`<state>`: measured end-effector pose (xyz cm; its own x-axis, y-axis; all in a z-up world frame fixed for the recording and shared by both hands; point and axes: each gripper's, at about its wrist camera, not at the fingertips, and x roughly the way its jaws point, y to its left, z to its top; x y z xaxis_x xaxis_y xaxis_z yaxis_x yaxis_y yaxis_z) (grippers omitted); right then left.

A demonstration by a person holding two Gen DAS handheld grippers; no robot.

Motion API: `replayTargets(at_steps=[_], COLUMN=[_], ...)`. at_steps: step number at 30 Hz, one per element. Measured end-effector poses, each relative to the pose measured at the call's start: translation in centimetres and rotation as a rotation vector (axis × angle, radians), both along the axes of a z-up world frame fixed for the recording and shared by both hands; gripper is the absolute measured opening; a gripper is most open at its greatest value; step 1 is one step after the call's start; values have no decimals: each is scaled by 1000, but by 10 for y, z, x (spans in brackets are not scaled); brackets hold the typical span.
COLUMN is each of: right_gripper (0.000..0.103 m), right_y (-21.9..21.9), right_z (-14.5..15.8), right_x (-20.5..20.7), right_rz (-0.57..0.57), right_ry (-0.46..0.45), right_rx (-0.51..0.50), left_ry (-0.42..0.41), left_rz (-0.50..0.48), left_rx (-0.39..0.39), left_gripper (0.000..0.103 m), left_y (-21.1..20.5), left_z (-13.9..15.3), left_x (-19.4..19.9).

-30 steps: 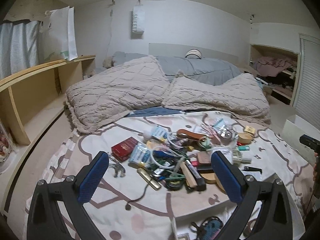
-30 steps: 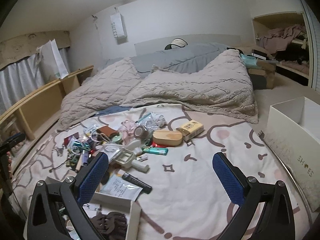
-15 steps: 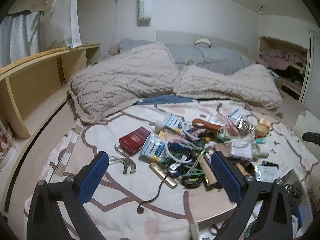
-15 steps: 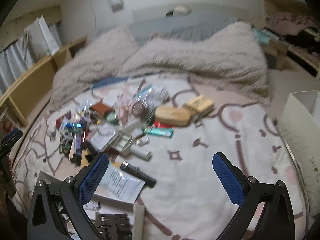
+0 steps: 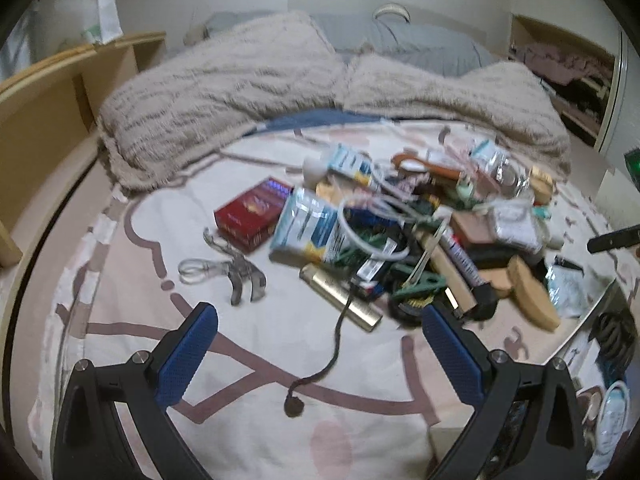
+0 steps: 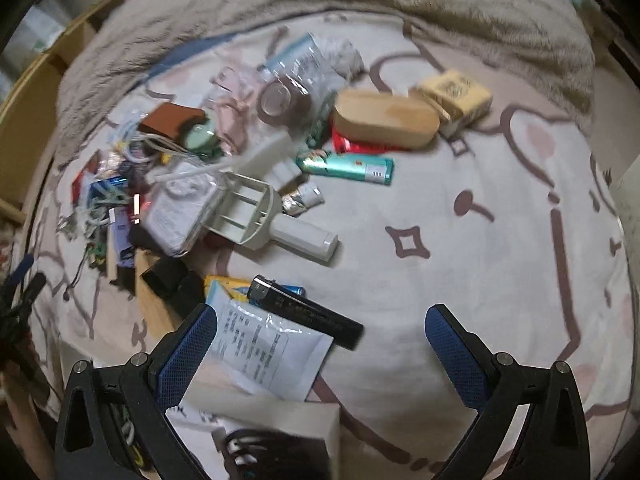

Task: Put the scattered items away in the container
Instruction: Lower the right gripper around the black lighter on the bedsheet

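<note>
A pile of small items lies on the patterned bedspread. The left wrist view shows a red box [image 5: 252, 214], a blue-and-white packet [image 5: 310, 230], a gold tube [image 5: 340, 296], clear tongs [image 5: 228, 270] and a black cord [image 5: 336, 344]. My left gripper [image 5: 316, 348] is open and empty above the cord. The right wrist view shows a white lint-roller handle [image 6: 272, 220], a black marker [image 6: 304, 312], a white sachet [image 6: 268, 352], a teal tube [image 6: 348, 166] and a wooden case [image 6: 384, 122]. My right gripper [image 6: 320, 352] is open and empty over the sachet. The white container [image 6: 280, 420] sits at the bottom edge.
Two beige fluffy pillows [image 5: 240, 88] lie behind the pile. A wooden shelf unit [image 5: 48, 100] runs along the left of the bed. A yellow box [image 6: 456, 96] lies beside the wooden case. A white box edge [image 6: 628, 200] stands at the right.
Both grippers have moved forward and down toward the pile, so the items look larger. Both stay open and empty.
</note>
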<state>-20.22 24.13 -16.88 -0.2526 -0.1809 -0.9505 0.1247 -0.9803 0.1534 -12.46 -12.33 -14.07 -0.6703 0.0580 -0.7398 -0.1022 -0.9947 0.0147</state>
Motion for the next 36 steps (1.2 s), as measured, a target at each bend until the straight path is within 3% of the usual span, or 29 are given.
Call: replayTargets(at_steps=[6,12,16,24,30,36], right_gripper=[103,103,103,103,103,103], right_y=[-8,-19,-11,39,77,93], right_z=[-19,-34,-41,-41,-39,-37], right_x=[-16,-25,-24,-11,6,27], right_rz=[-55,-40,-48,-119,-137,-80], right_ry=[-94,-161,-170,-192,-184,-123], right_rx=[23,49,102,107,76,44], left_ry=[-64,-133,-181,-226,-237,-217], left_rz=[-47,-68,-112,-192,-182,-119], left_rx=[-11,-10,-41,-85,-99,-79], left_gripper=[103,103,103,103,103,103], left_y=[-2,-7,0,20,23,17], left_z=[-20,-40,-49,-61,-66,-68], left_x=[-15,-27,-33,-40,-53,-62])
